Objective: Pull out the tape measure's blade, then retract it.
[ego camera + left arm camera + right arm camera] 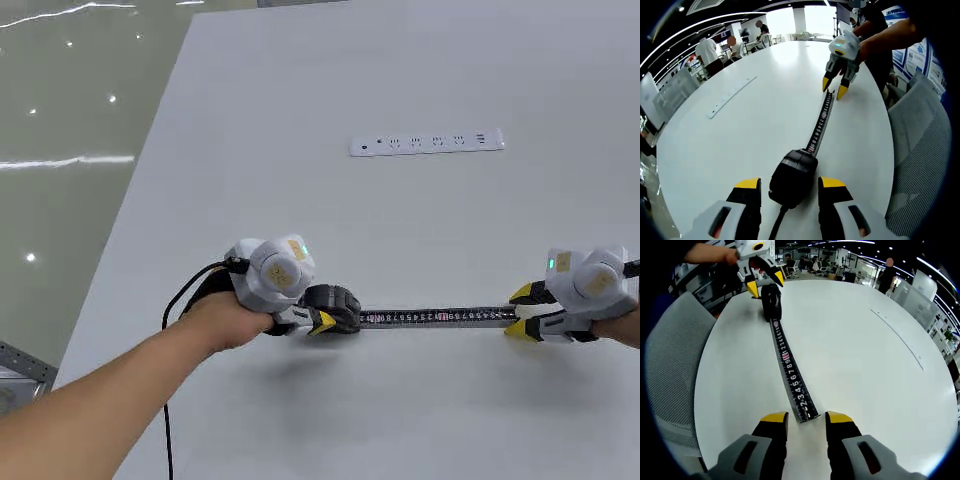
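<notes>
The black tape measure (pixel 335 308) rests on the white table, its case (pixel 792 177) held between the fingers of my left gripper (pixel 318 322), which is shut on it. The blade (pixel 440 317) is pulled out to the right and lies flat. In the right gripper view the blade (pixel 790 370) runs back to the case (pixel 771 299). Its end lies just between the yellow tips of my right gripper (pixel 807 418), whose jaws are open and clear of it on both sides. From the left gripper view, the right gripper (pixel 834 88) hovers over the blade's far end.
A white power strip (pixel 427 143) lies further back on the table (pixel 300 150). The table's left edge borders a glossy floor. A black cable (pixel 180 300) trails from the left gripper. Grey mesh chairs (pixel 922 145) stand by the table, and people are far behind.
</notes>
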### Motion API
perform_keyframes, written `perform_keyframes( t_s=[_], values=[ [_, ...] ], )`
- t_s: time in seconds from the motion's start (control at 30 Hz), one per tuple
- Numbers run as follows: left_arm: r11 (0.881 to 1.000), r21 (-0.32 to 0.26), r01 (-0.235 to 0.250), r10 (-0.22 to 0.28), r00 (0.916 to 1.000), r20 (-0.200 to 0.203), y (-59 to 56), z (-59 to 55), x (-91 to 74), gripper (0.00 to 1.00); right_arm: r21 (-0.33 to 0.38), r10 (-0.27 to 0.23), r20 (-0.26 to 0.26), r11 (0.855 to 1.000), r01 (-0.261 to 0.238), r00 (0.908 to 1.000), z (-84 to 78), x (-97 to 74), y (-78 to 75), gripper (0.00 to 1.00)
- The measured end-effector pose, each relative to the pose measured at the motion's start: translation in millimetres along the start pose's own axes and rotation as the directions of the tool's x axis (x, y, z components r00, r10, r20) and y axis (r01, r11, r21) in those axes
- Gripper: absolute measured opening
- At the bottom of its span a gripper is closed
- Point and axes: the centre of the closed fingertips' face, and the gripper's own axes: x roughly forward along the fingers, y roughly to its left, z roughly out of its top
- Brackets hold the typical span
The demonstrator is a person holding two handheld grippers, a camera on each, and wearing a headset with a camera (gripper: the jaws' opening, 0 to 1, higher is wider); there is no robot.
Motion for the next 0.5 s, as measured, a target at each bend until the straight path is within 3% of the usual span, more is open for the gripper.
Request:
perform_keyframes(
  t_s=[0.13,0.27,0.37,0.5],
  values=[
    [0.996,-0.081,-0.026,0.027,0.9996,0.010,-2.0,-4.5,-6.9,0.50,0.092,-0.047,0.043,0.995,0.043,0.9979,5.6,-8.3,-1.0,0.31],
    [0.991,-0.121,-0.050,0.053,0.9983,0.024,-4.2,-5.7,-14.2,0.51,0.139,-0.067,0.064,0.989,0.058,0.9957,7.1,-16.0,1.4,0.33],
    [0.983,-0.168,-0.074,0.081,0.9962,0.033,-4.3,-7.7,-18.5,0.52,0.224,-0.086,0.087,0.972,0.065,0.9925,9.9,-22.0,5.3,0.37],
    [0.967,-0.235,-0.099,0.114,0.9922,0.050,-7.0,-8.8,-25.8,0.57,0.259,-0.112,0.107,0.962,0.081,0.9879,13.0,-30.2,10.8,0.42]
  ],
)
